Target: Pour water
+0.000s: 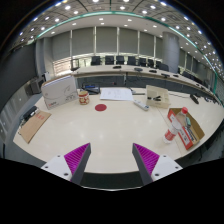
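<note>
Hovering claw (111, 158) wide, nothing btwn fingers; bare table (110, 125) ahead; bottle (171, 130) near rt edge.

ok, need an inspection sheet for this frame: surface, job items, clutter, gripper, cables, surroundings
Surface: pale round table, mostly bare ahead of the fingers.
Job's things: a red-and-white container near a brown box, beyond the right finger; whether it holds water cannot be told.
Clutter: a white box, a small red object, a sheet of paper, a flat brown board.
Gripper: gripper open, nothing between the fingers.
Cables: nothing seen.
Surroundings: office with desks and dark chairs, ceiling lights.
</note>
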`<move>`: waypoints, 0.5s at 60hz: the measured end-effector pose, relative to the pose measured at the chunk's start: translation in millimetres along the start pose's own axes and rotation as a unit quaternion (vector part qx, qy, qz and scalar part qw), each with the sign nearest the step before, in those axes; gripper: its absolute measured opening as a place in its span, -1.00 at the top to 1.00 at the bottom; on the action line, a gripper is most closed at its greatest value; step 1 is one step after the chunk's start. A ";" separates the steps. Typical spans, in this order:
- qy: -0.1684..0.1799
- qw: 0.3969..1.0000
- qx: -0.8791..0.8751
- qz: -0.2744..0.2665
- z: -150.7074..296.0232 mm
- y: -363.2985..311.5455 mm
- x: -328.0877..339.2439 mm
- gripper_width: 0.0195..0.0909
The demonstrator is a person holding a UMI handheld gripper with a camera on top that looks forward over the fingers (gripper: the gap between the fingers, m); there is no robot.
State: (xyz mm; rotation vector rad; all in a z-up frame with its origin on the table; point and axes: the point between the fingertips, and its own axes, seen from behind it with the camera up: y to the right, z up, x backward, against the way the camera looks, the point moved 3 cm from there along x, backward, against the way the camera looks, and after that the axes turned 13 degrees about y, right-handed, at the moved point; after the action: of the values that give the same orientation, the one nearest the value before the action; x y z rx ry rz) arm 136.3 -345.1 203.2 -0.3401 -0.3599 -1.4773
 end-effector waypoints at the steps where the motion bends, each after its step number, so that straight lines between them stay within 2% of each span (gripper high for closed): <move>1: 0.000 1.000 -0.005 -0.006 -3.0 10.3 1.5 -0.86; 18: 0.034 0.995 -0.024 -0.094 -40.8 190.4 -9.7 -0.88; 30: 0.072 0.993 -0.015 -0.097 -45.8 278.6 -70.2 -0.87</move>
State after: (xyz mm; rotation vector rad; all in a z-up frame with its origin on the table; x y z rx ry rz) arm 411.3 -283.8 130.8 -0.2246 -0.2612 -1.6896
